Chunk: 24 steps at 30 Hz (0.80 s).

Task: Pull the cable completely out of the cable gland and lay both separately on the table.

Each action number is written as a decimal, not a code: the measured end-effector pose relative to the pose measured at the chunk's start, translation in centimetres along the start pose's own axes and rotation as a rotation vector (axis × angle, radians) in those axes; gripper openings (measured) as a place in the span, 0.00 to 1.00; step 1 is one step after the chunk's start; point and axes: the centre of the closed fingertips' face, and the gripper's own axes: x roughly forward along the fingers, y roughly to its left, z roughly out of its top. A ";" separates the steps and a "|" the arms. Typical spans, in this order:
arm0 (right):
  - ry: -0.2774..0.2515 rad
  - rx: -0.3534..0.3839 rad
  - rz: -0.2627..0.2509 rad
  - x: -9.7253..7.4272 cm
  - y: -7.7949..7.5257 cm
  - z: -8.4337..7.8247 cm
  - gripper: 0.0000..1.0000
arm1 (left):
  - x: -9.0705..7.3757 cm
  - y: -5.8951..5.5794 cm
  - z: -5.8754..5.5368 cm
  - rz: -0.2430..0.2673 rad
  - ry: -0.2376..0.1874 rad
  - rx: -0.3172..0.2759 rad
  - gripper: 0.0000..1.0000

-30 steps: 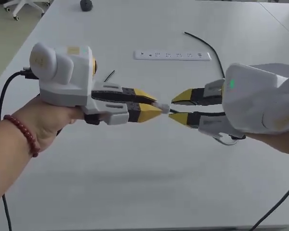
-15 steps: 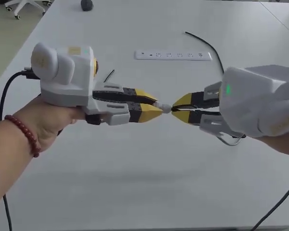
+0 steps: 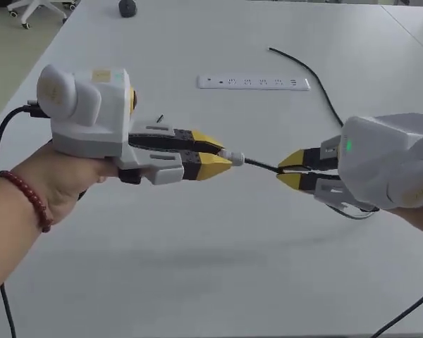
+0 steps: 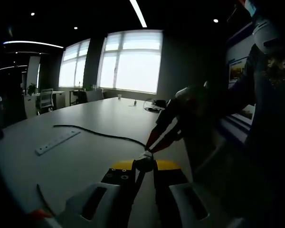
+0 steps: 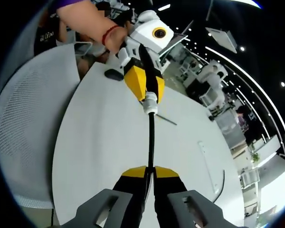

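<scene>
Your left tool [image 3: 222, 159] was clamped on the white cable gland [image 3: 234, 156], your right tool [image 3: 290, 171] pinched shut on the thin black cable [image 3: 261, 164], both above the counter's [image 3: 197, 253] middle. The cable looked light, limp, likely slippery; grip it close to the gland.

Left tool [image 3: 224, 156]: gripped in left hand [image 3: 53, 179], level, jaws closed, tips pointing right. Right tool [image 3: 289, 171]: level, jaws closed, tips pointing left, facing left tool, a gap between tips.

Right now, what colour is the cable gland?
White: the small white plastic cable gland shows best in the right gripper view.
</scene>
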 end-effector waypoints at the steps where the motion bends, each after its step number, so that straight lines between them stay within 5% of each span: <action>1: 0.014 0.016 0.006 0.0 0.1 -0.6 0.00 | 0.0 0.0 0.1 0.001 -0.002 -0.002 0.15; 13: 0.149 0.097 0.024 0.4 0.8 -7.2 0.00 | -0.4 0.0 0.9 0.000 -0.024 0.003 0.15; 24: 0.220 0.131 0.036 0.8 1.4 -10.5 0.00 | -0.5 0.1 1.0 0.005 -0.023 0.004 0.15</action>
